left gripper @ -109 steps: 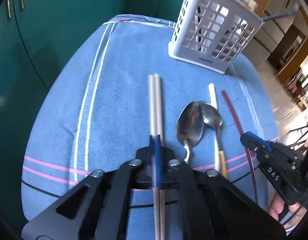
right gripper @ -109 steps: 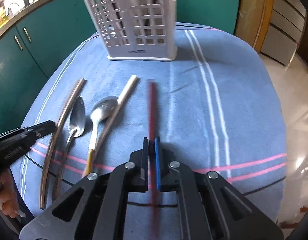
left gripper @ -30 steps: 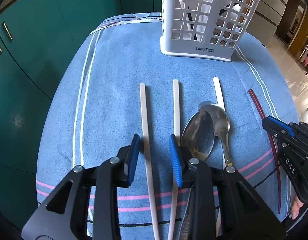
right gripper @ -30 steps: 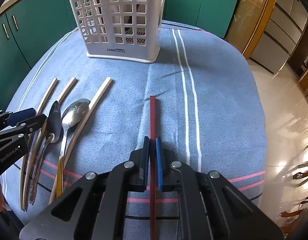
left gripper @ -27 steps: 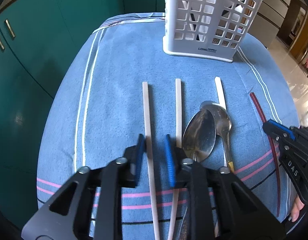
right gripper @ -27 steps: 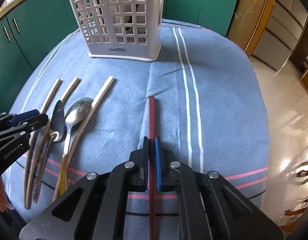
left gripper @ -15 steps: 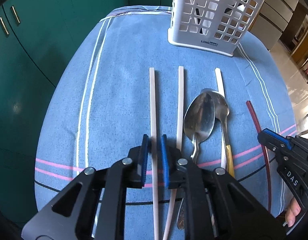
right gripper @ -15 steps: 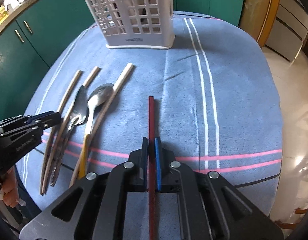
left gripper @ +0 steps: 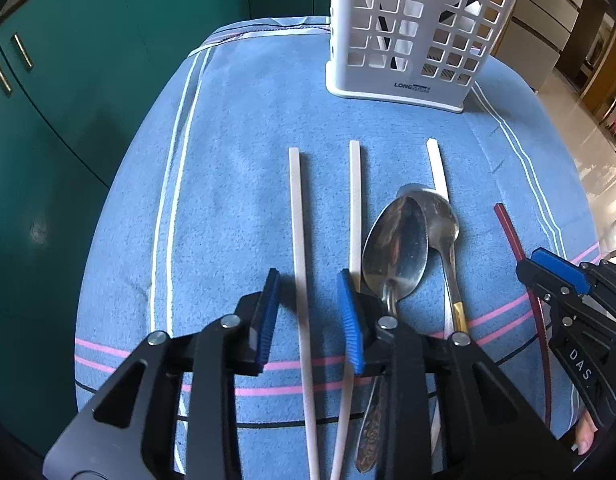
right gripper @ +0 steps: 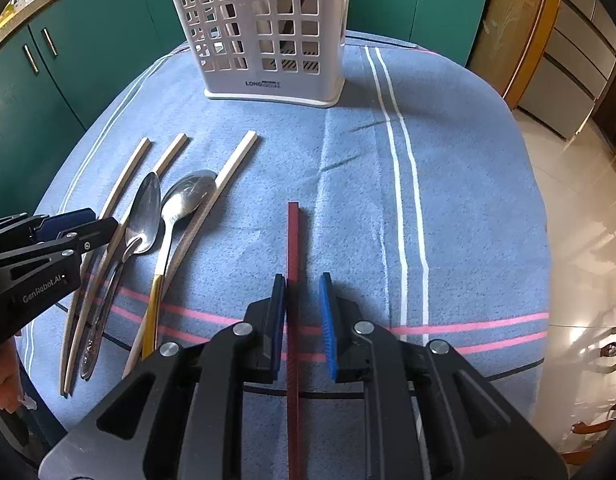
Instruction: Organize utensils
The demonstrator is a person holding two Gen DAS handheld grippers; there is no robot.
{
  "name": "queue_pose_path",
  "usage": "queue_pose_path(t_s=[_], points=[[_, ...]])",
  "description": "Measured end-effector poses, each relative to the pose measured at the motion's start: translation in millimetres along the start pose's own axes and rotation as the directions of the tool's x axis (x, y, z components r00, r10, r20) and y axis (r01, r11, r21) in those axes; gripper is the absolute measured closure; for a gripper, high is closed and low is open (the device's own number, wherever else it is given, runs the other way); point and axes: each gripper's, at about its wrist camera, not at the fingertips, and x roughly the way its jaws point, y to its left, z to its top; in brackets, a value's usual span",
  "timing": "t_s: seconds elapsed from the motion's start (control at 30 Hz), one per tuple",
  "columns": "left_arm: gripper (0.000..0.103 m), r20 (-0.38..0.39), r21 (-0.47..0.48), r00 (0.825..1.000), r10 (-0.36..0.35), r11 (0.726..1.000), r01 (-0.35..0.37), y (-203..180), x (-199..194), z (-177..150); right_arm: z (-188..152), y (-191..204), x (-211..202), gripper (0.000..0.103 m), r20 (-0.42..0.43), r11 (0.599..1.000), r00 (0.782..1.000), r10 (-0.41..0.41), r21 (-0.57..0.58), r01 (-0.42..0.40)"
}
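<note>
My left gripper (left gripper: pixel 308 278) points down at the blue cloth. Its jaws are opening, and the leftmost white chopstick (left gripper: pixel 297 220) lies between them, untouched. Beside it lie two more white chopsticks (left gripper: pixel 355 200) (left gripper: pixel 438 172) and two steel spoons (left gripper: pixel 396 248) (left gripper: pixel 444 220), one with a gold neck. My right gripper (right gripper: pixel 302 284) is also opening its jaws, with the dark red chopstick (right gripper: pixel 292 240) flat on the cloth between them, close to the left pad. The white slotted utensil basket (right gripper: pixel 267 28) stands upright at the far side.
The striped blue cloth (right gripper: pixel 448 200) covers a small table that drops off on every side. Green cabinets (left gripper: pixel 67 120) stand to the left and behind, with a shiny tiled floor (right gripper: pixel 580 208) to the right. A hand's fingers (right gripper: pixel 3 392) show at the lower left.
Both pairs of jaws have spread. The left had narrowed around the white chopstick and the right was shut on the dark red one. Both chopsticks now lie loose on the cloth.
</note>
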Motion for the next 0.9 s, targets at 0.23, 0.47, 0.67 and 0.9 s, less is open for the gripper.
queue_pose_path(t_s=[0.23, 0.47, 0.67, 0.9], points=[[0.07, 0.003, 0.004, 1.0, 0.003, 1.0, -0.003, 1.4, 1.9, 1.8, 0.4, -0.3, 0.2, 0.084, 0.005, 1.0, 1.0, -0.018, -0.01, 0.018], [0.071, 0.008, 0.008, 1.0, 0.008, 1.0, -0.008, 0.2, 2.1, 0.4, -0.8, 2.1, -0.3, 0.088, 0.011, 1.0, 1.0, -0.009, -0.025, 0.01], [0.097, 0.01, 0.011, 1.0, -0.01, 1.0, 0.009, -4.7, -0.4, -2.2, -2.4, 4.0, -1.0, 0.097, 0.018, 1.0, 1.0, 0.019, -0.022, -0.019], [0.097, 0.041, 0.014, 0.999, -0.024, 1.0, 0.023, -10.6, -19.5, -7.1, -2.5, 1.3, -20.5, 0.097, 0.057, 0.999, 0.998, 0.036, -0.013, -0.035]])
